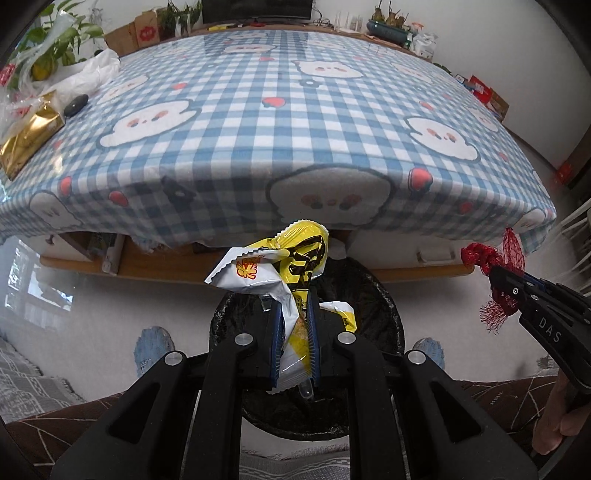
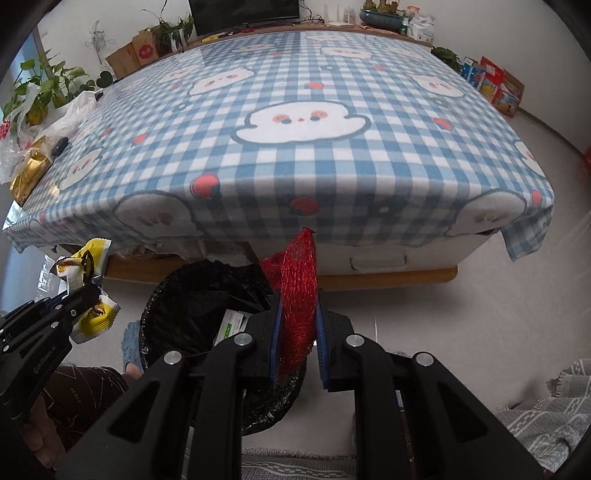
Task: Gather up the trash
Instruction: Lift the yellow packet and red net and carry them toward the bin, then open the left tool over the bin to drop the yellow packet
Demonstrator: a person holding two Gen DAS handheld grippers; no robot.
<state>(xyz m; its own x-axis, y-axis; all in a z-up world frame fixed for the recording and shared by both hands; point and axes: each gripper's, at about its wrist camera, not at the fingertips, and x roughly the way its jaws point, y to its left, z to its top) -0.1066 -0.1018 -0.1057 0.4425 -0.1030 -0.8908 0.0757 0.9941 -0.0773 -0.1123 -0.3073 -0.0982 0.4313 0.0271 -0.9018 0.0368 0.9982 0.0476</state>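
Above bin (image 1: 373,295): tongs (image 1: 295,325) seemingly clamping wrappers (image 1: 258,277).

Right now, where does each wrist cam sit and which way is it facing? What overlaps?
Left wrist: on the left tongs, angled down over the black-lined bin toward the checked tablecloth; own fingers clamp yellow-white snack wrappers; right tongs and a hand show at right.
Right wrist: on the right tongs, same downward heading; own fingers clamp red mesh netting; left tongs enter at left.
Shared: tablecloth, bin, both loads, gold packet, TV.
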